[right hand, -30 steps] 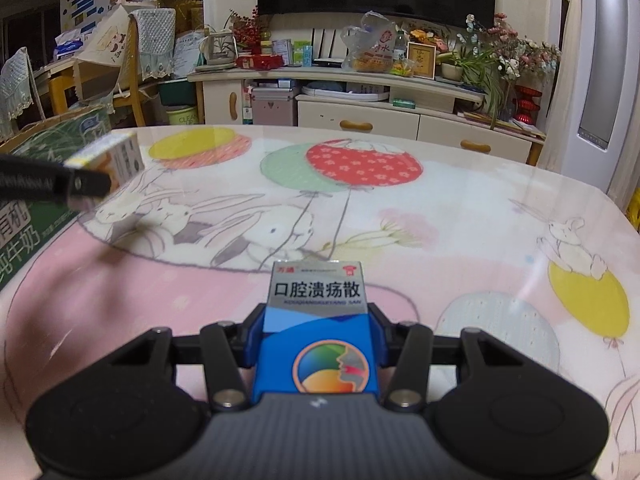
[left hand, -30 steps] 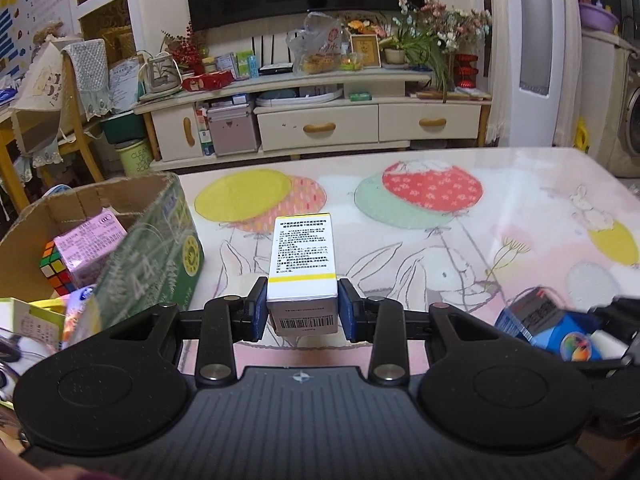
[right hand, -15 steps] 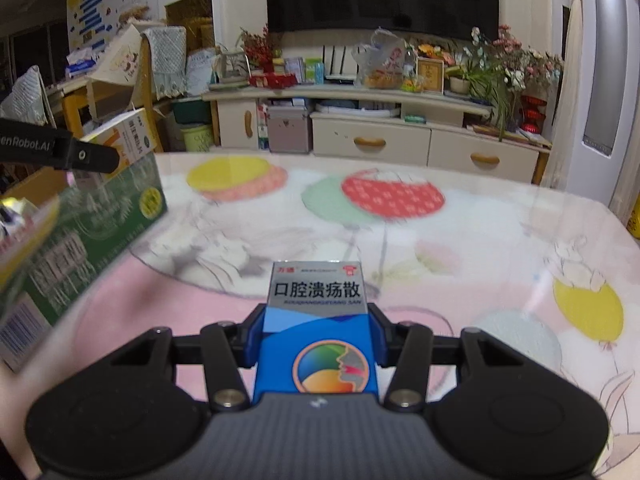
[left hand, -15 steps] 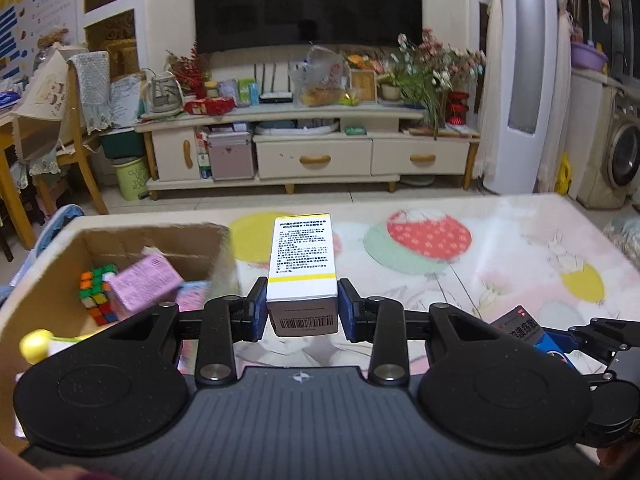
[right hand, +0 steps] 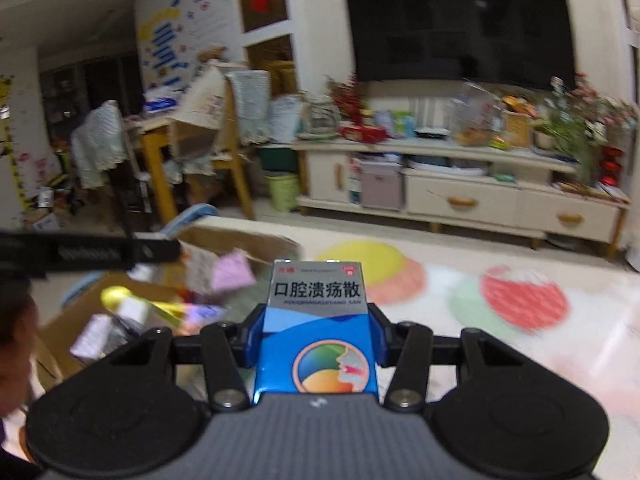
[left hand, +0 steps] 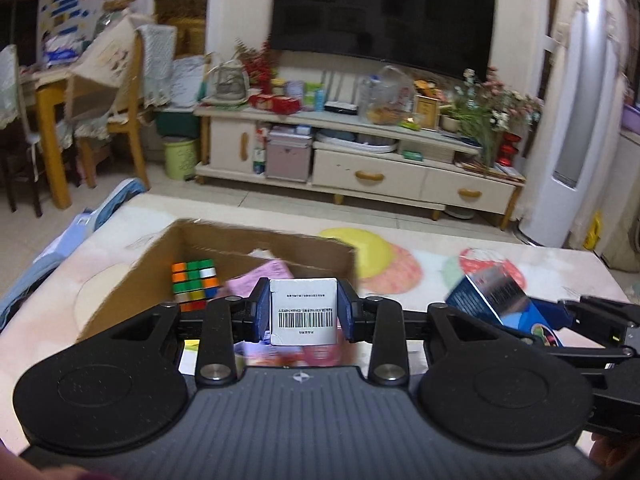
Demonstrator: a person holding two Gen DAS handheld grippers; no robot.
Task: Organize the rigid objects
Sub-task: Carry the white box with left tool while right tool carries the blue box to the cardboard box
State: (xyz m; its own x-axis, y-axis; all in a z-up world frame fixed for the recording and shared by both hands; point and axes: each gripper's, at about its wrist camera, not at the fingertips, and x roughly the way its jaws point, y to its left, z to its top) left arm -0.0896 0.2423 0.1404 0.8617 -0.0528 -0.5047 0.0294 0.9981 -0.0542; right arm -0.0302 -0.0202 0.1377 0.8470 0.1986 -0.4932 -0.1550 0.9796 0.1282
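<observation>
At the left, a cardboard box (left hand: pixel 120 292) stood open near the desk's (left hand: pixel 420 248) left edge, its far wall just ahead of the left gripper (left hand: pixel 304 312); a colour cube (left hand: pixel 195 284) and a pink packet (left hand: pixel 264 280) lay inside. Right of the box the balloon-patterned desk top lay bare to its far edge. The left gripper pointed down over the box opening, its fingers (left hand: pixel 260 312) clenched on a white carton (left hand: pixel 303 310), barcode end facing the camera. Further right, the right gripper (right hand: pixel 318 340) tilted downward just beside the box, over the desk, its fingers (right hand: pixel 380 340) grasping a blue medicine box (right hand: pixel 318 336) upright between them, label up.
</observation>
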